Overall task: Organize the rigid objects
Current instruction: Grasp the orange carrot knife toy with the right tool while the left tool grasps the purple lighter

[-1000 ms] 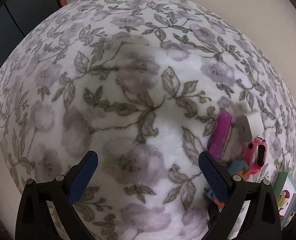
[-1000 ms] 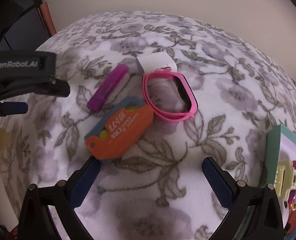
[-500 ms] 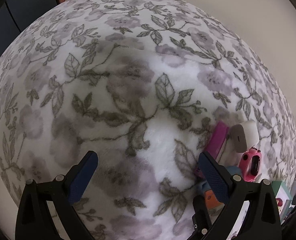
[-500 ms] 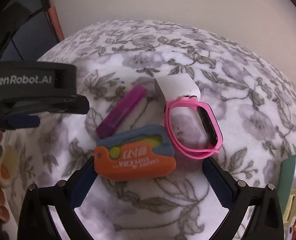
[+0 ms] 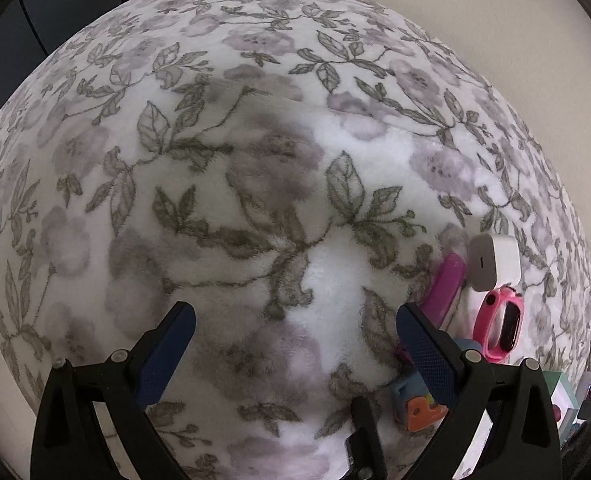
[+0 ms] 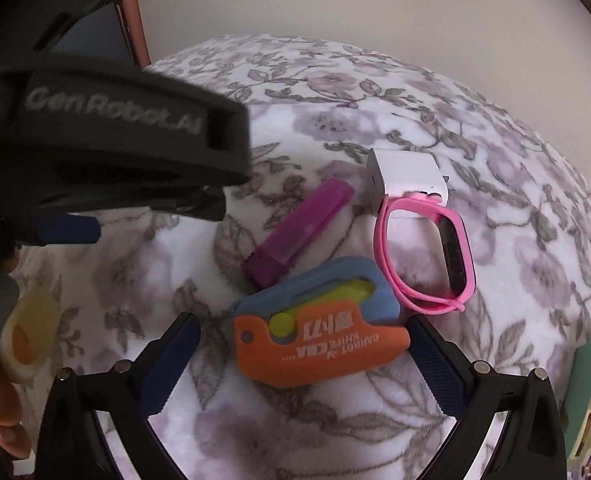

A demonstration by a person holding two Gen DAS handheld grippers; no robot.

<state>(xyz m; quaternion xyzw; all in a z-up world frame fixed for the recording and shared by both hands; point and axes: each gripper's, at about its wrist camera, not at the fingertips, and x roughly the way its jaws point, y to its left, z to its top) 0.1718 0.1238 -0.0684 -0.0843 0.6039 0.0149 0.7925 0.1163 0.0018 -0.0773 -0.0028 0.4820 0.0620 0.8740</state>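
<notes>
While both tools hover over floral fleece blanket (image 6: 375,80), we see right gripper (image 6: 303,364) spread wide, grasping nothing, orange-and-blue plastic toy carrot knife (image 6: 319,344) lying between its pads, touching right pad. Far of knife: purple rectangular plastic bar (image 6: 299,232), pink silicone watch band (image 6: 427,256), white plastic charger block (image 6: 407,172), clustered close; band overlaps charger. Left gripper (image 5: 295,352) also spread wide and empty over bare blanket, well left of cluster. Teal-edged toy box (image 6: 587,380) at right edge.
</notes>
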